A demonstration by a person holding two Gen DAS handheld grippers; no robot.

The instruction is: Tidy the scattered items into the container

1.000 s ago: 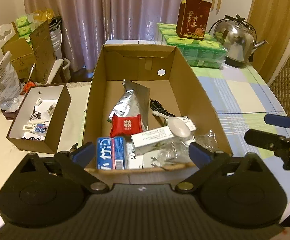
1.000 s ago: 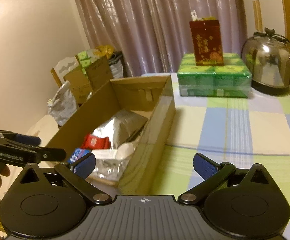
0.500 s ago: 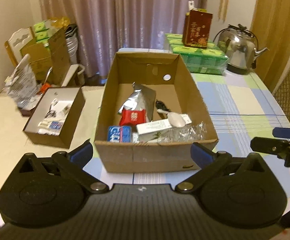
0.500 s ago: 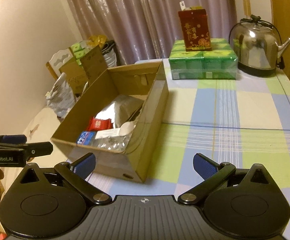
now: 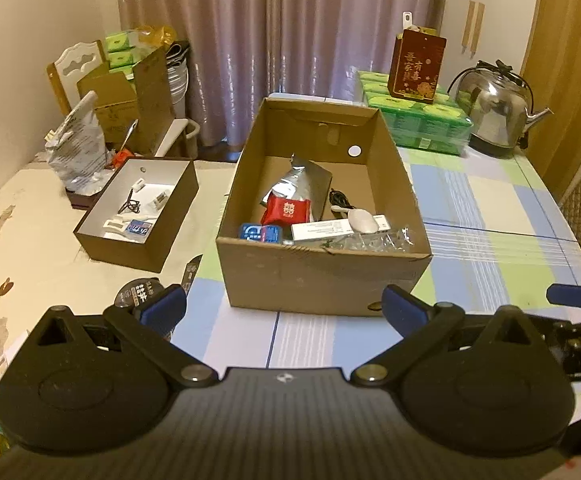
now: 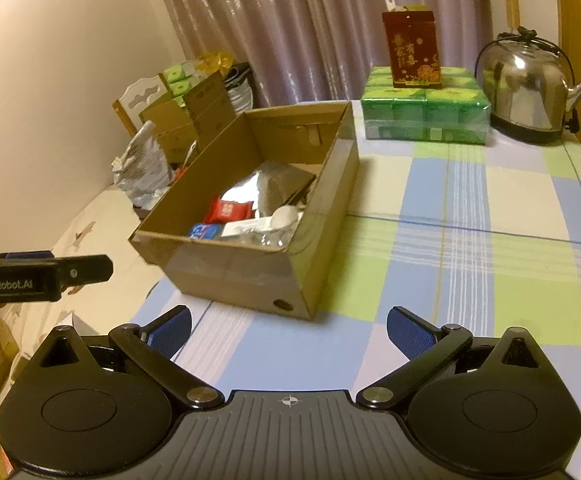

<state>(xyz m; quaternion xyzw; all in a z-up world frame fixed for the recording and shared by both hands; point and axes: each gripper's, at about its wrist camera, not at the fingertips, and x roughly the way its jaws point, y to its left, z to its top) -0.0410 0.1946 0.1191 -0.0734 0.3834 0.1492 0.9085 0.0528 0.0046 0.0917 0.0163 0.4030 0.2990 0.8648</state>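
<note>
An open cardboard box point(image 5: 322, 280) point(image 6: 234, 272) stands on the checked tablecloth. In it lie a silver foil pouch point(image 5: 302, 184), a red packet point(image 5: 288, 210), a blue packet point(image 5: 260, 234), a white carton point(image 5: 322, 230), a white spoon point(image 5: 360, 218), a black cable and clear plastic wrap. My left gripper point(image 5: 284, 310) is open and empty, held back from the box's near wall. My right gripper point(image 6: 288, 330) is open and empty, near the box's front right corner. Each gripper shows at the edge of the other's view.
A smaller brown box point(image 5: 138, 204) with small items stands left of the big box. A round dark lid point(image 5: 138, 294) lies near my left finger. Green tissue packs point(image 6: 424, 114), a red gift box point(image 6: 410, 54) and a steel kettle point(image 6: 530, 92) stand at the back.
Both grippers have pulled back and away from the cardboard box, which now looks smaller and farther. Both stay open and empty.
</note>
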